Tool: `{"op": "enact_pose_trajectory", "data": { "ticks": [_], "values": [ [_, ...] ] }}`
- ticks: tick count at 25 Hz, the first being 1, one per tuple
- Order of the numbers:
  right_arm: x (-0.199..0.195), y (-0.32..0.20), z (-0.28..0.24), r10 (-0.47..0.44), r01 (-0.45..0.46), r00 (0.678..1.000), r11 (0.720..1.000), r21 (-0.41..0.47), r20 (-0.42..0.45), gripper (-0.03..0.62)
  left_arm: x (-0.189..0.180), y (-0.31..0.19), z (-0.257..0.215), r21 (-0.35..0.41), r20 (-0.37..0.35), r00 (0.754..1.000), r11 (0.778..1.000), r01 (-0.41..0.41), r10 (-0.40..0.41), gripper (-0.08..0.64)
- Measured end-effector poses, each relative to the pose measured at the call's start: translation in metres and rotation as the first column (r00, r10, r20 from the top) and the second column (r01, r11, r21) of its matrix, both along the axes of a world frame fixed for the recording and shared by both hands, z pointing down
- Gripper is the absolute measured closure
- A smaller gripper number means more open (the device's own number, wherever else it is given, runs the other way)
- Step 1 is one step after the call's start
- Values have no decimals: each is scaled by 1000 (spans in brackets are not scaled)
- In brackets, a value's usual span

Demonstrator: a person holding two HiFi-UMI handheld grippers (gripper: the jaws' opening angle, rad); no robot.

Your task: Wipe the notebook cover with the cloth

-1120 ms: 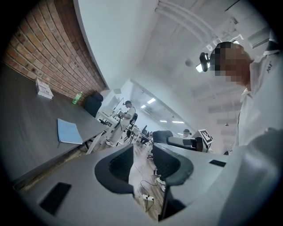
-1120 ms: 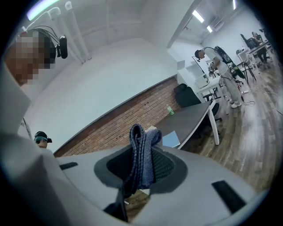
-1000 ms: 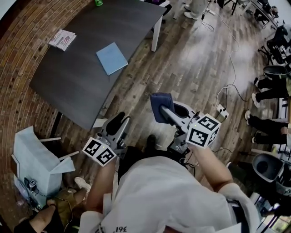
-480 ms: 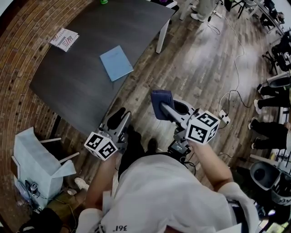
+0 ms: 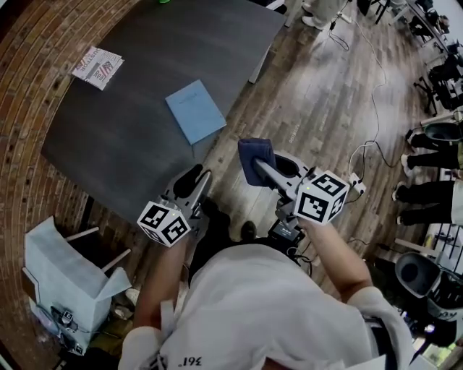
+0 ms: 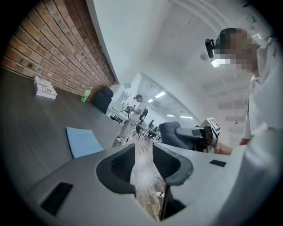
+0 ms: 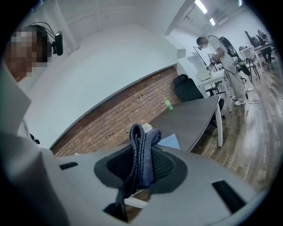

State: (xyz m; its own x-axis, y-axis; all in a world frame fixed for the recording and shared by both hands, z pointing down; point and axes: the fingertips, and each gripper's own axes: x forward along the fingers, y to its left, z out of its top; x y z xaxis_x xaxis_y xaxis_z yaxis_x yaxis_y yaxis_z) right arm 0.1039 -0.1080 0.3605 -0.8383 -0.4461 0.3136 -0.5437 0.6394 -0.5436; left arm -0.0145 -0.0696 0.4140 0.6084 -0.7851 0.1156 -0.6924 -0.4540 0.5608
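A light blue notebook [image 5: 195, 110] lies flat near the front right edge of the dark table [image 5: 123, 137]. It also shows in the left gripper view [image 6: 83, 141] and, partly hidden, in the right gripper view [image 7: 170, 142]. My right gripper [image 5: 255, 168] is shut on a folded dark blue cloth [image 5: 255, 157], which is held up over the wooden floor, short of the table. The cloth [image 7: 142, 154] stands upright between the jaws. My left gripper [image 5: 189, 184] hangs open beside the table's edge with nothing between its fingers [image 6: 121, 165].
A red-and-white packet [image 5: 96, 66] lies at the table's far left and a green bottle [image 5: 165, 1] at its back. A white box [image 5: 61, 267] sits on the floor at left. A power strip with cables [image 5: 356, 184] and seated people [image 5: 427, 144] are at right.
The table and notebook have drawn nearer to both grippers as the person steps forward. The right gripper still holds the cloth and the left stays open.
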Motion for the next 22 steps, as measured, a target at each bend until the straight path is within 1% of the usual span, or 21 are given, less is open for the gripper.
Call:
{"op": "enact_pose_trajectory", "data": {
  "ticks": [8,13,15,17,19,22],
  "values": [
    [-54,-41,8,10,-11,998,1000,-1,-57,489,-47,-34,22,-31,-21,1000,999,-16,15,430],
    [-85,-62,16,2,-2,997,1000,4,-81,489,-67,-49,37,-53,-32,999,998,-17,15,430],
    [-93,-68,20,-5,6,995,1000,6,-96,489,-71,-54,43,-60,-36,999,998,-11,9,451],
    [-99,-73,25,-17,18,994,1000,8,-112,489,-73,-56,50,-68,-41,999,998,-1,-2,502],
    [-106,-79,32,-32,33,991,999,7,-129,489,-75,-60,58,-81,-47,999,997,8,-12,533],
    [-118,-93,47,-60,61,985,998,-4,-160,489,-78,-69,73,-117,-36,999,993,24,-28,551]
  ]
}}
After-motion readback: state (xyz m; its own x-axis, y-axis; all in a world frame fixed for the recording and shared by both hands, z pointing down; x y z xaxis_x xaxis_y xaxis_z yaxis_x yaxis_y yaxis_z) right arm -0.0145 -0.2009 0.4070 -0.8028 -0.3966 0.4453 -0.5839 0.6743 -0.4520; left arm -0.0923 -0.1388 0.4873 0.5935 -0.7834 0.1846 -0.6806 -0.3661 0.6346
